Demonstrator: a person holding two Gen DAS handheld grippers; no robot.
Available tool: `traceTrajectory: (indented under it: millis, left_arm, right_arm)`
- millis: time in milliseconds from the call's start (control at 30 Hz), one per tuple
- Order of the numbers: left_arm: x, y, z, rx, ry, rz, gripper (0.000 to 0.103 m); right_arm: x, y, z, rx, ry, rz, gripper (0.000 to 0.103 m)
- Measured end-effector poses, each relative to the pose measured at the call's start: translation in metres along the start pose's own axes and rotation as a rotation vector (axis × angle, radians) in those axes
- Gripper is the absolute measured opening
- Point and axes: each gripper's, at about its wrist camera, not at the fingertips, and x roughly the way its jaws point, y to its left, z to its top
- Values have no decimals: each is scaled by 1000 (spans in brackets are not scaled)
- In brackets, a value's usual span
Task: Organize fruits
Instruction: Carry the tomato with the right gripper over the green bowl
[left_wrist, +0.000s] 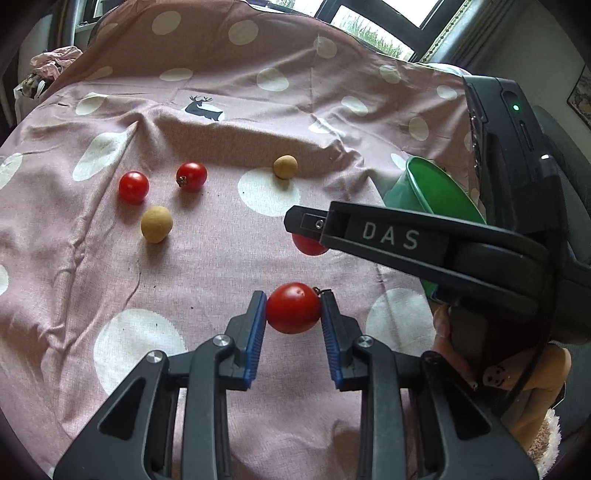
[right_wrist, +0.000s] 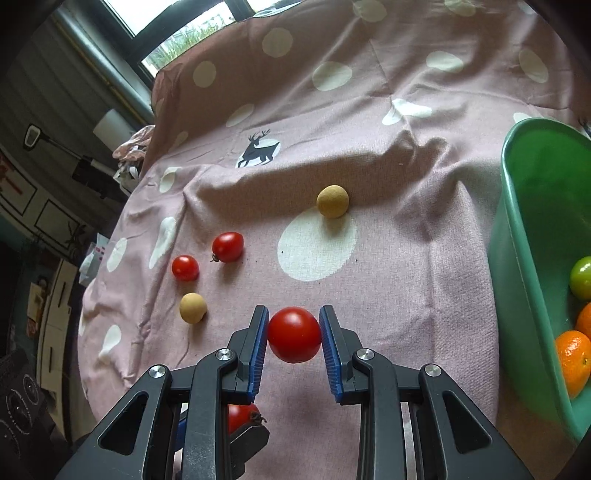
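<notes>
My left gripper (left_wrist: 293, 300) is shut on a red cherry tomato (left_wrist: 293, 314), held just above the pink dotted cloth (left_wrist: 207, 280). My right gripper (right_wrist: 293, 314) is shut on another cherry tomato (right_wrist: 294, 338). In the left wrist view a black finger (left_wrist: 388, 236) of the right gripper crosses from the right, with its tomato (left_wrist: 308, 246) peeking out below. The left gripper's tomato (right_wrist: 240, 416) shows low in the right wrist view. Loose on the cloth lie two red tomatoes (left_wrist: 133, 186) (left_wrist: 191, 176) and two tan round fruits (left_wrist: 156, 224) (left_wrist: 285, 166).
A green basin (right_wrist: 517, 258) stands at the right and holds two oranges (right_wrist: 574, 360) and a green fruit (right_wrist: 581, 277). The cloth is wrinkled, with a deer print (right_wrist: 258, 149) farther back. A window runs behind, and a person's hand (left_wrist: 539, 373) grips the right tool.
</notes>
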Motion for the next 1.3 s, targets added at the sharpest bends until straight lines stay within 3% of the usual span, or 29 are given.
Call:
traceTrajectory:
  millis: [300,700,1033,1300]
  left_arm:
    - [-22,-7,3,23,-81,23,29]
    - [-48,-30,18,55,-173,-12,29]
    - [-36,-80,37,121,-198,-77,29]
    - [-14,-121,56,169,-179,-138,29]
  right_arm:
    - [-36,-1,0,13,-91,10,30]
    - [-94,-14,2,41,-246,-22,30]
    - [-136,-55,2,131,-366,-97,30]
    - [-148,-96,1,229,-393,-148,30]
